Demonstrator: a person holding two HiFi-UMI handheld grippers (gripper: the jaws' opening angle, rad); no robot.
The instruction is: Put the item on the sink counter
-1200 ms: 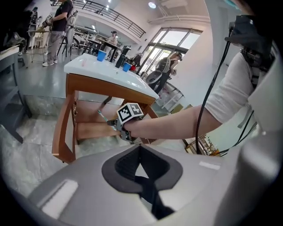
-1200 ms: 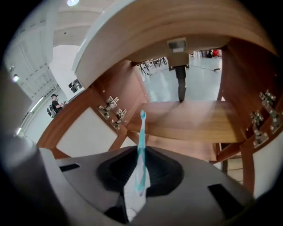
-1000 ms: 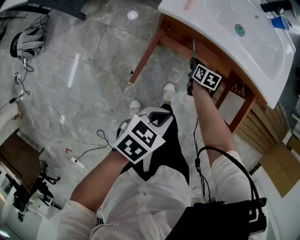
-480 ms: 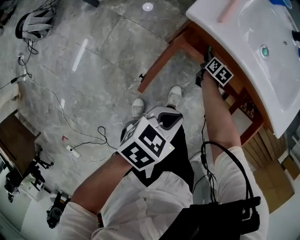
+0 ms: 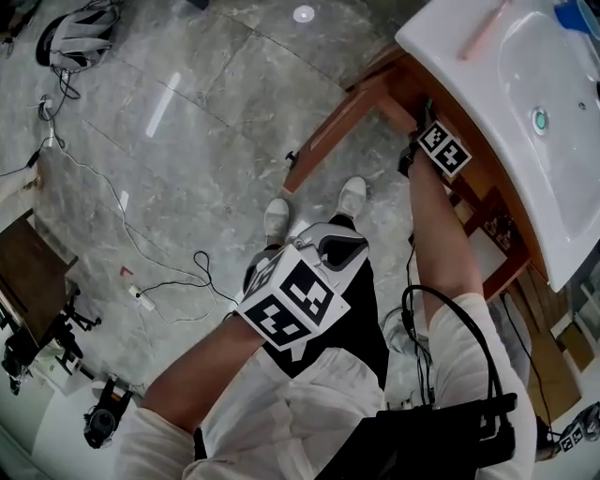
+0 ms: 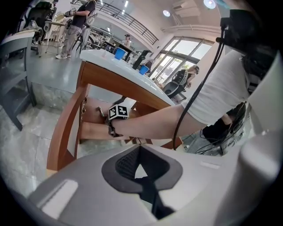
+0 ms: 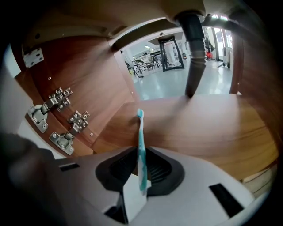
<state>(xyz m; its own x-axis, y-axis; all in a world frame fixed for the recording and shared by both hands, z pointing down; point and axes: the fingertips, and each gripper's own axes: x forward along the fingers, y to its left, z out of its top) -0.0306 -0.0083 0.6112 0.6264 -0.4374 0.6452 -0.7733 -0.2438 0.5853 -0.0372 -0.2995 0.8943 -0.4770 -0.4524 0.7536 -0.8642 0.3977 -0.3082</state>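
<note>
A teal toothbrush [image 7: 140, 145] stands upright between the jaws of my right gripper [image 7: 141, 172], which is shut on its handle, bristle end pointing away. That gripper [image 5: 439, 148] is under the white sink counter [image 5: 469, 66], inside the wooden cabinet, above a shelf [image 7: 199, 123]. The left gripper view shows its marker cube [image 6: 118, 112] below the counter top [image 6: 115, 59]. My left gripper [image 5: 328, 248] hangs close to the person's body, shut with nothing in it [image 6: 140, 170].
A black drain pipe [image 7: 193, 53] comes down ahead of the toothbrush, and metal hinges [image 7: 57, 101] sit on the cabinet wall at left. On the counter lie a pink item [image 5: 483, 33] and a blue cup [image 5: 577, 14]. Cables and a helmet [image 5: 80, 33] lie on the floor.
The right gripper with the toothbrush has stayed under the counter edge while the head view shifted, bringing the sink further right and up. The left gripper has hardly moved.
</note>
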